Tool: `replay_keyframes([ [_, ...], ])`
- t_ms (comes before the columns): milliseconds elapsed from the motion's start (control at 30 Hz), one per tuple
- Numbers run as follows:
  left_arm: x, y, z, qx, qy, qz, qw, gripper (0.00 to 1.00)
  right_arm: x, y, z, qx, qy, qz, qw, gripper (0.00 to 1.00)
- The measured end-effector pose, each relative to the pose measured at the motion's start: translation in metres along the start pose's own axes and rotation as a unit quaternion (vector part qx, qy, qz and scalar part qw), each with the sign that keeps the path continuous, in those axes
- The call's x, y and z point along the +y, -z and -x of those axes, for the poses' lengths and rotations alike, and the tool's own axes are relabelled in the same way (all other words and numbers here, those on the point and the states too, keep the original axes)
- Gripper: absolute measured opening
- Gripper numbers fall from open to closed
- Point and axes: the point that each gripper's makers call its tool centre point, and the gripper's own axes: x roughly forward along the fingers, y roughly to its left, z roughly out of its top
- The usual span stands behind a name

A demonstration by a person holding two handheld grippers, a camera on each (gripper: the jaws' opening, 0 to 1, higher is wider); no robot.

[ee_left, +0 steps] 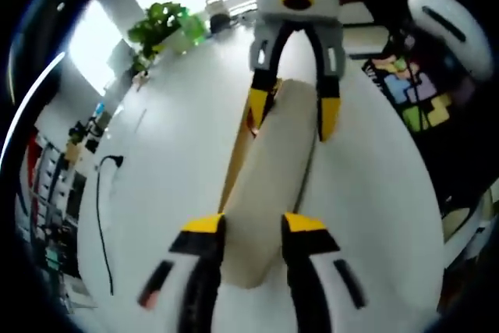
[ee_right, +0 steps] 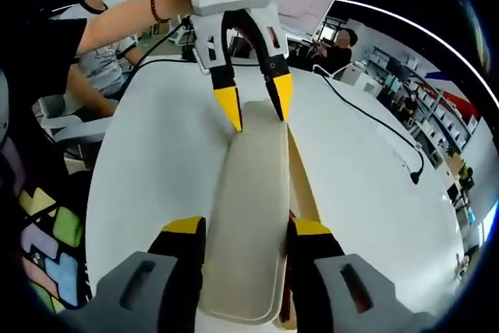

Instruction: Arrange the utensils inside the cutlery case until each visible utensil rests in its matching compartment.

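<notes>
Jaws of both grippers hold one long cream case lid, one at each end.

Left gripper pinches the near end in the left gripper view, and the right gripper pinches the far end there. The lid is smooth, plain and rounded at the ends. Under it, a wooden case peeks out on the white tabletop. The tabletop has wide bare room on both sides. A black cable lies well apart.
</notes>
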Motion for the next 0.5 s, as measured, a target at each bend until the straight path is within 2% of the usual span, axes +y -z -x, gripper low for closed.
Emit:
replay_keyframes([
  [67, -0.007, 0.0, 0.0, 0.015, 0.006, -0.033, 0.9993, 0.51, 0.0, 0.0, 0.0, 0.0, -0.002, 0.003, 1.0, 0.43],
  [133, -0.005, 0.007, -0.004, 0.063, -0.015, -0.085, 0.9942, 0.57, -0.002, 0.001, 0.0, 0.0, -0.004, 0.01, 0.9999, 0.42],
  [167, -0.005, 0.01, -0.007, 0.08, -0.021, -0.099, 0.9917, 0.59, -0.003, 0.001, 0.0, 0.001, -0.003, 0.011, 0.9999, 0.42],
  [200, -0.005, 0.012, -0.01, 0.09, -0.02, -0.102, 0.9905, 0.59, -0.003, 0.001, 0.0, 0.001, -0.002, 0.014, 0.9999, 0.42],
  [233, -0.006, 0.012, -0.013, 0.087, -0.016, -0.098, 0.9913, 0.58, -0.003, 0.001, 0.0, 0.0, -0.003, 0.015, 0.9999, 0.42],
  [267, -0.006, 0.005, -0.014, 0.071, -0.011, -0.093, 0.993, 0.56, -0.003, 0.001, 0.0, 0.0, -0.003, 0.015, 0.9999, 0.42],
  [333, -0.005, 0.004, -0.014, 0.07, -0.004, -0.077, 0.9946, 0.56, -0.003, 0.001, 0.0, -0.002, -0.004, 0.016, 0.9999, 0.42],
  [433, -0.002, 0.01, -0.017, 0.087, 0.002, -0.066, 0.994, 0.44, -0.004, 0.001, 0.0, -0.005, -0.006, 0.018, 0.9998, 0.42],
  [500, 0.001, 0.013, -0.018, 0.094, 0.007, -0.065, 0.9934, 0.43, -0.003, 0.002, 0.0, -0.005, -0.013, 0.014, 0.9998, 0.42],
])
